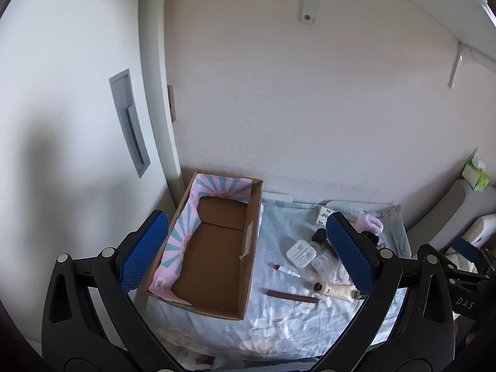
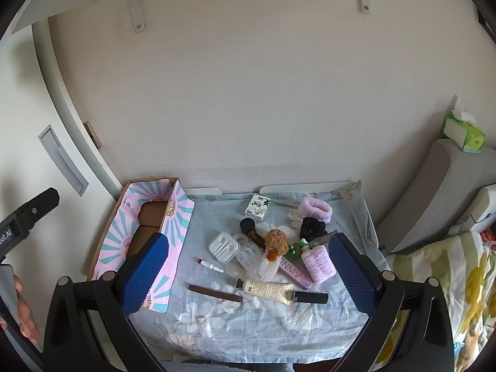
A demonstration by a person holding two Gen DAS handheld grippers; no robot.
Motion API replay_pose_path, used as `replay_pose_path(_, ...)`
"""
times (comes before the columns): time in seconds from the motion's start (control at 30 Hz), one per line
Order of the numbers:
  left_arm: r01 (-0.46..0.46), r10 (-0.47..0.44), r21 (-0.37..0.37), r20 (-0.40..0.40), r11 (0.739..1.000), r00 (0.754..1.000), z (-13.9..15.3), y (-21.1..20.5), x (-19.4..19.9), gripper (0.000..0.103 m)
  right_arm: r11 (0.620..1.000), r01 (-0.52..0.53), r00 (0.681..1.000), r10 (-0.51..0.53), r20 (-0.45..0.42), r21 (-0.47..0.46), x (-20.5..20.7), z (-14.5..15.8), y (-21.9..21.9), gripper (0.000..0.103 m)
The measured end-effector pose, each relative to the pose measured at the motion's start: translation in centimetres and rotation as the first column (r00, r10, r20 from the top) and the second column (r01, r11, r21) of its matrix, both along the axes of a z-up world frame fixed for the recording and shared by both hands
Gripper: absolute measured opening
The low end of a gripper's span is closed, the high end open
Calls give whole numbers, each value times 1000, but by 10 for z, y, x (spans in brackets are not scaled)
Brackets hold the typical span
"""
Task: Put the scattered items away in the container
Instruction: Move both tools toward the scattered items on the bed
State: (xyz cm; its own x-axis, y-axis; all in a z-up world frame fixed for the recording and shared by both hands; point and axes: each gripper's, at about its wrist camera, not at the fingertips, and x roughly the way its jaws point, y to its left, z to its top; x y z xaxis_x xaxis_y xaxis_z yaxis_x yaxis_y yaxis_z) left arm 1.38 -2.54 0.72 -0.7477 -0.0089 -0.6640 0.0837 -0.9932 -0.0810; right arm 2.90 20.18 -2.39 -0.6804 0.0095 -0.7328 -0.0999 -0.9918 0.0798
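An empty cardboard box (image 1: 217, 254) with pink and teal rayed sides stands at the table's left; it also shows in the right wrist view (image 2: 148, 217). Scattered to its right lie a white earphone case (image 2: 223, 246), a small red-capped tube (image 2: 209, 265), a brown stick (image 2: 215, 293), a cream tube (image 2: 268, 290), a brown plush toy (image 2: 276, 243), pink fluffy bands (image 2: 319, 263), a black scrunchie (image 2: 311, 228) and a small printed box (image 2: 258, 205). My left gripper (image 1: 248, 254) is open and empty above the box's near end. My right gripper (image 2: 248, 274) is open and empty above the items.
The table (image 2: 248, 319) has a pale blue floral cloth and stands against a beige wall. A white door with a recessed handle (image 1: 130, 124) is on the left. A grey cushion (image 2: 440, 186) with a green tissue box (image 2: 463, 131) and a yellow flowered blanket (image 2: 449, 279) lie on the right.
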Motion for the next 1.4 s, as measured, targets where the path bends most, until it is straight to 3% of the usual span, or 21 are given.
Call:
replay_pose_path(0.23,14,-14,20,5,1000,1000,-1,-3,-2,102,999,-9,1000,10,-8,32,1,2,-8,103)
replay_pose_path(1.13,72,-71,-11,31,997,997,-6,12,-6,102,1000,20,1000,-20,15,-5,3,-5,1,103)
replay_pose_path(1.4,111,-112,18,81,994,990,-26,25,-21,102,998,56,998,-56,26,14,2,-13,22,103)
